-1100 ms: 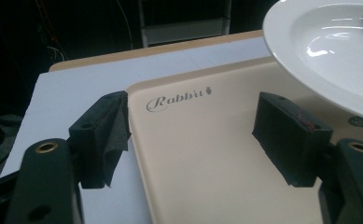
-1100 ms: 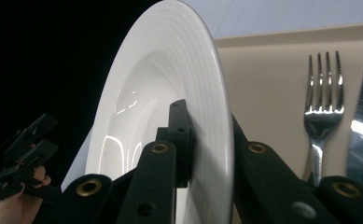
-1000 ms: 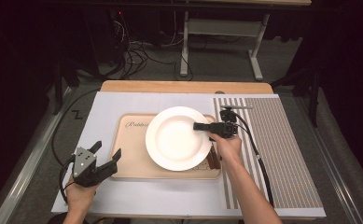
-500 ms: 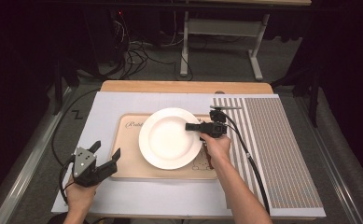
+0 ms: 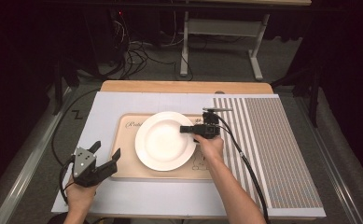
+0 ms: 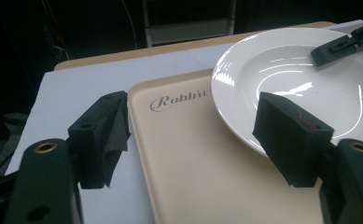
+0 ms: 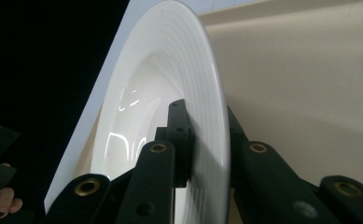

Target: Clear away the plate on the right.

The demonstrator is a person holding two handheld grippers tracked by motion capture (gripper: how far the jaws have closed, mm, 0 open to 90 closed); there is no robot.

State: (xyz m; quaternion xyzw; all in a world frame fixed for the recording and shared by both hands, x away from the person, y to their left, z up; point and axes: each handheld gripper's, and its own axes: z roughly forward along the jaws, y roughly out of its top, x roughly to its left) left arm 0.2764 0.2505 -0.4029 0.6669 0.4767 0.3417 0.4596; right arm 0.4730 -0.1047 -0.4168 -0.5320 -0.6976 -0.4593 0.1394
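A beige tray (image 5: 123, 158) lies mid-table; the white plate (image 5: 163, 140) sits over its centre. The right gripper (image 5: 188, 129), at the plate's three o'clock, pinches its rim. The left gripper (image 5: 105, 157), at eight o'clock, gapes empty.

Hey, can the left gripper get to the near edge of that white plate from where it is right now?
Probably yes. The left gripper hangs open at the near left corner of the beige tray, and bare tray lies between it and the white plate. The right gripper grips the plate's far right rim, away from that path.
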